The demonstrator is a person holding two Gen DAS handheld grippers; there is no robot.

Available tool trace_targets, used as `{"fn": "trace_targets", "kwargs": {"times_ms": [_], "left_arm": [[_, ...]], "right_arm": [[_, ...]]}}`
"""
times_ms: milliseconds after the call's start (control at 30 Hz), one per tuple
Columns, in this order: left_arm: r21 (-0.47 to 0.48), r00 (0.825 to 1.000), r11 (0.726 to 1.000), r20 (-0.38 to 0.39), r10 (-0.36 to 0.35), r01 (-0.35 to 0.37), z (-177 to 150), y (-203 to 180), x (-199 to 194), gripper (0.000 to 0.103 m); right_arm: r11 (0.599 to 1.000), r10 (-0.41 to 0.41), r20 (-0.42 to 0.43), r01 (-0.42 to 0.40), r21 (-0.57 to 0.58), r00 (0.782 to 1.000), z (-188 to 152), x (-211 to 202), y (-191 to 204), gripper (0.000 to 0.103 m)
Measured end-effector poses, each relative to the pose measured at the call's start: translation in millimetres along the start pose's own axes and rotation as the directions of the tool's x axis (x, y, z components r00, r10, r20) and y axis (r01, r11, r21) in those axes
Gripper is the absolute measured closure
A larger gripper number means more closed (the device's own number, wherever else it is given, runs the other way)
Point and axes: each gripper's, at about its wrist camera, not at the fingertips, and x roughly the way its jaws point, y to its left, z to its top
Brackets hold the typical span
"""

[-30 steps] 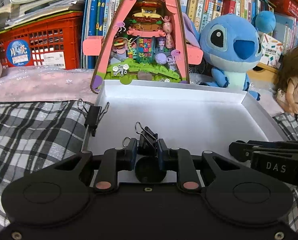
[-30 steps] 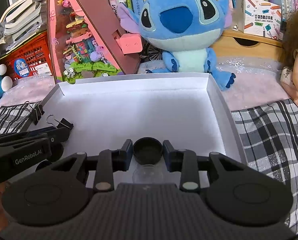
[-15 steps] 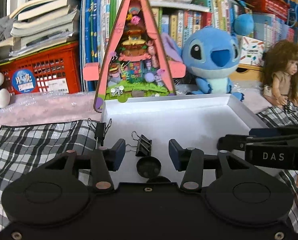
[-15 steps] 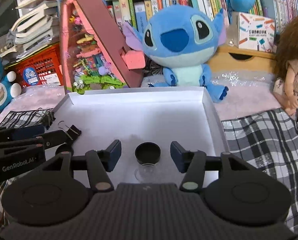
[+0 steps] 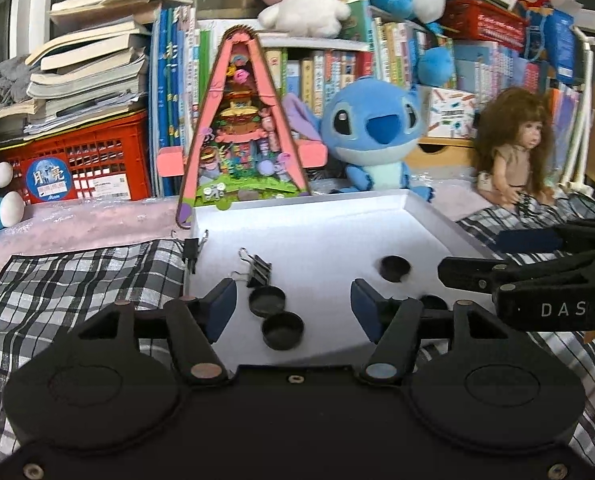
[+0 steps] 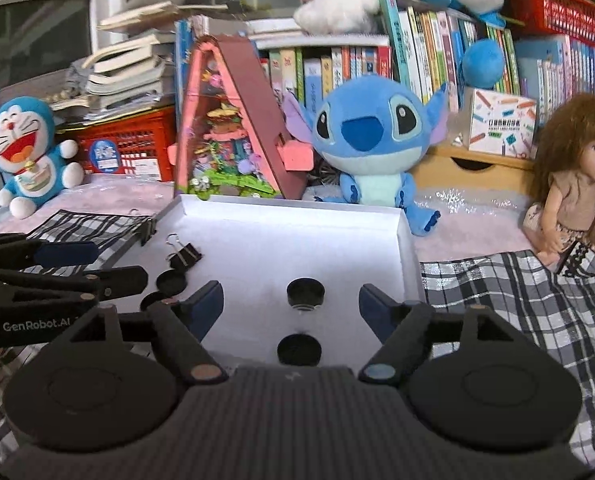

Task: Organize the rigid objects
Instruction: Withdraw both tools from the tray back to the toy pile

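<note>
A white tray (image 5: 329, 236) lies on the checked cloth. In it rest a black binder clip (image 5: 258, 271), two black caps (image 5: 266, 300) side by side, and a small black-lidded jar (image 5: 394, 268). A second binder clip (image 5: 191, 247) sits on the tray's left rim. My left gripper (image 5: 293, 300) hangs above the near edge, jaws opening, holding nothing. My right gripper (image 6: 290, 300) is likewise opening and holds nothing; the jar (image 6: 305, 294) and another black cap (image 6: 299, 350) lie in the tray (image 6: 289, 240) below it. Each gripper shows in the other's view, the right (image 5: 477, 258) and the left (image 6: 97, 266).
Behind the tray stand a pink triangular toy house (image 5: 241, 128) and a blue plush (image 5: 373, 136). A doll (image 6: 569, 184) sits at the right, a blue cat plush (image 6: 25, 148) at the left. Red crates, stacked books and shelves fill the back. Checked cloth (image 6: 517, 300) flanks the tray.
The left gripper let go of the binder clip and the right let go of the black-lidded jar. Both opened wide and drew back and upward from the tray.
</note>
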Motion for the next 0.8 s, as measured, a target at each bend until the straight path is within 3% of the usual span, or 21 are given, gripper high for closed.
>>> {"fn": "trace_targets", "kwargs": {"times_ms": [133, 400, 800], "left_arm": [[0.034, 1.000, 0.999, 0.025, -0.007, 0.006, -8, -9, -16, 0.036], [0.014, 0.997, 0.998, 0.040, -0.064, 0.063, -23, -14, -45, 0.032], [0.052, 0.995, 0.995, 0.059, -0.085, 0.082, -54, -23, -79, 0.028]], "right_arm": [[1.000, 0.016, 0.027, -0.016, -0.018, 1.000, -6, -19, 5, 0.017], [0.998, 0.035, 0.067, -0.031, -0.051, 0.997, -20, -52, 11, 0.016], [0.996, 0.033, 0.069, -0.027, -0.080, 0.997, -50, -83, 9, 0.015]]}}
